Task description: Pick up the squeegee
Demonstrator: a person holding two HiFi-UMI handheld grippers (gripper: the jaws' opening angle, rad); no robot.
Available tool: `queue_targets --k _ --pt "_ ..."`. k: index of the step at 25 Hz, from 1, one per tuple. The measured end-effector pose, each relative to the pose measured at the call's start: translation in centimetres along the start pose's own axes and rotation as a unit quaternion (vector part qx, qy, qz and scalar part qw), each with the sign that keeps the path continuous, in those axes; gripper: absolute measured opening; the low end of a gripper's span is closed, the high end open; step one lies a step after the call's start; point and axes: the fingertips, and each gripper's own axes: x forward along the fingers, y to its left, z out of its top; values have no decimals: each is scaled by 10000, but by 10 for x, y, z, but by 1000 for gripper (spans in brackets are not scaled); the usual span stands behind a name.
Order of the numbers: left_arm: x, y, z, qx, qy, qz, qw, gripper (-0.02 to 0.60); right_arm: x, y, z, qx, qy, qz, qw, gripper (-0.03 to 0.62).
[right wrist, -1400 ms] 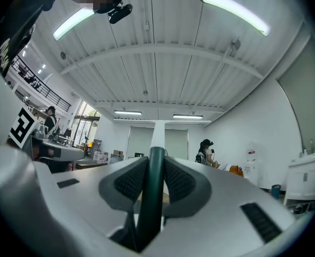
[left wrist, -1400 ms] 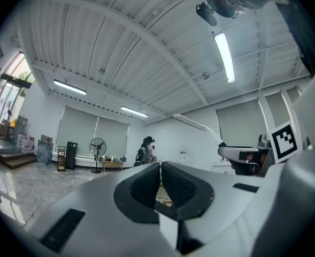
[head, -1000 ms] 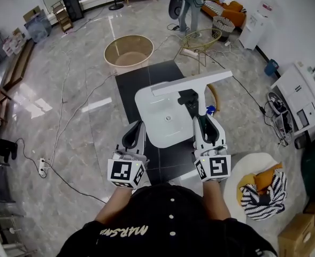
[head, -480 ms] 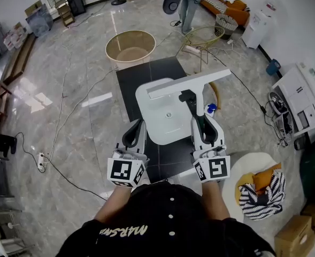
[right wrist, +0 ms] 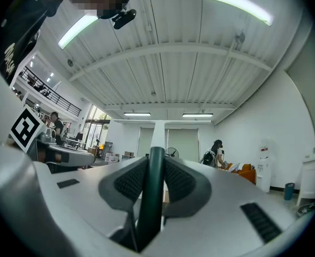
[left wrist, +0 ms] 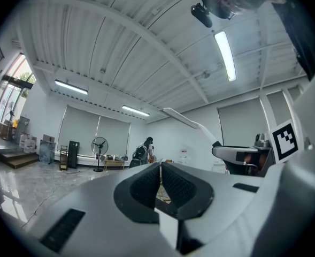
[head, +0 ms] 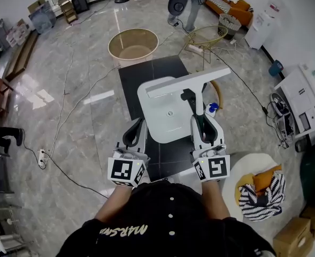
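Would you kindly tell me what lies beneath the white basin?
A black mat shows around the white basin. The basin covers the mat's middle, so any stand beneath it cannot be seen.

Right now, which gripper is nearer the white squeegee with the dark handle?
Right. The right gripper clamps the white squeegee by its handle; the left gripper, shut and empty, sits apart to its left.

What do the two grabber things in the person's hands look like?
The left gripper and right gripper match: smooth whitish-grey shells that narrow to two jaws, lined inside with dark dimpled pads. At the back of each sits a white cube with black square markers. No cables show on them. The person wears a black top with white letters.
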Motion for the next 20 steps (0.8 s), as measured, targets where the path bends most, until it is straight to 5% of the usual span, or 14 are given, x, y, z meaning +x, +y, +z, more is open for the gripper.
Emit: queue_targets --k 20 --pt "4 0 5 -14 -40 12 10000 20 2 -3 -1 -2 53 -5 10000 89"
